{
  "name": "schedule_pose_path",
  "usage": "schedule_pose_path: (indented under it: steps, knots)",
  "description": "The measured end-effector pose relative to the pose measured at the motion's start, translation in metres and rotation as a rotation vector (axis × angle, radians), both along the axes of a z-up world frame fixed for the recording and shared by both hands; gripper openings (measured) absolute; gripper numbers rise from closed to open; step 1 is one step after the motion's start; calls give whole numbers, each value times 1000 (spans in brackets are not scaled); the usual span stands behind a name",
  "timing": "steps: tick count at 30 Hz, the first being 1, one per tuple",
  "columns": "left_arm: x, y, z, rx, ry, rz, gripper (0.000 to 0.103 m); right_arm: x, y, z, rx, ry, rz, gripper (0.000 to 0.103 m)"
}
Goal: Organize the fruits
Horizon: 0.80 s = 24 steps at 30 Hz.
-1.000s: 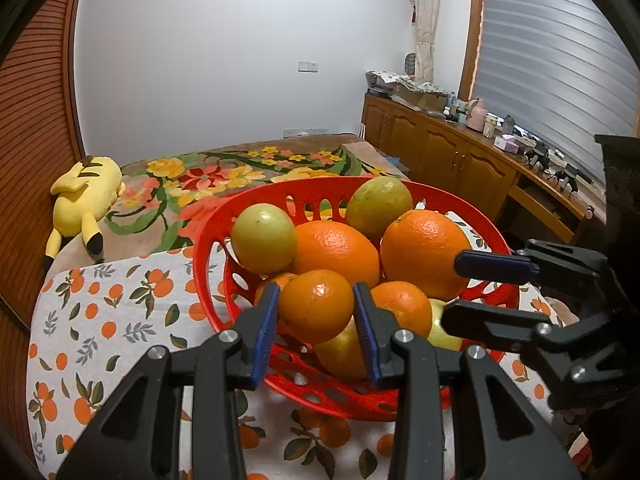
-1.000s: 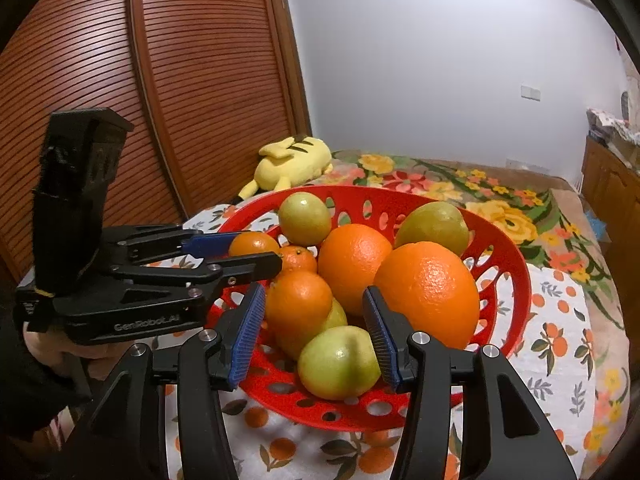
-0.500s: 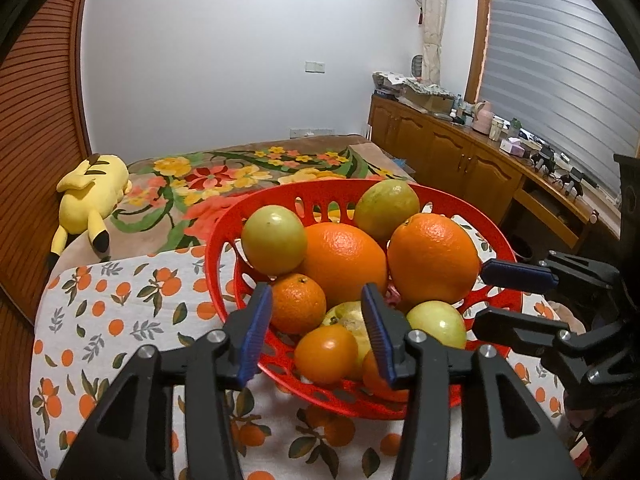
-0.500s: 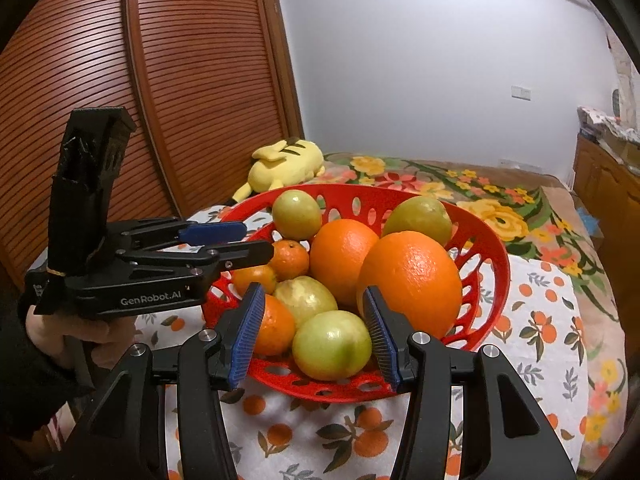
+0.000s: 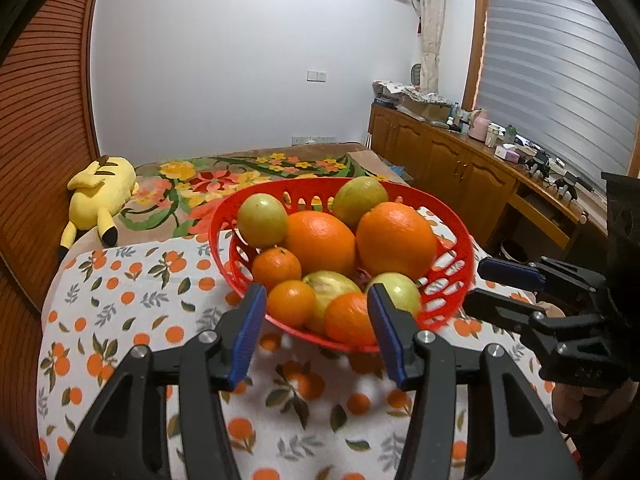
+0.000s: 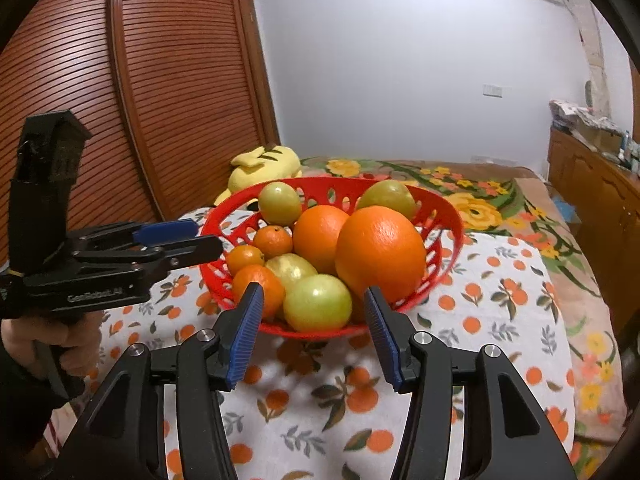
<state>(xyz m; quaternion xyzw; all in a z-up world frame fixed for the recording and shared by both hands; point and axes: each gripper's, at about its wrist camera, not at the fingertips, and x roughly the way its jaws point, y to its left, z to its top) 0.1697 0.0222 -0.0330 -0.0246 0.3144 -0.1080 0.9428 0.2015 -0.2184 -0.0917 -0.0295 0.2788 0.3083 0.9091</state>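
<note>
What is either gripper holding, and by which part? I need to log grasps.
Nothing is held. The left gripper and right gripper are both open, short of the red basket of fruit.

Ahead of the blue-padded left gripper (image 5: 316,336), orange and yellow-green fruit is seen in a red slotted basket (image 5: 448,280); beneath, a white orange-printed tablecloth (image 5: 132,304) is spread.

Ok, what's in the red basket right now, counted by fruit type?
Large oranges: 2
Small oranges: 3
Green-yellow round fruits: 4
Total in the red basket: 9
</note>
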Motion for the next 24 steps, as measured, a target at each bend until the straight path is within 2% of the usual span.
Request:
schedule_pose_path:
  steps: [10,18,21,24]
  knots:
    - [-47,-8,-5,23,5,15,54,-34,-10,-2,1,-7,-40,54]
    - [-71,-6,8,51,-44,36,58,-52,-9,9,11,-39,-47,57]
    - [-78,-4,15,54,-75,54,62,-59,-8,15,14,-62,-63,62]
    - [-87,-1,22,60,-117,83,70,-64,-9,20,16,-80,-79,65]
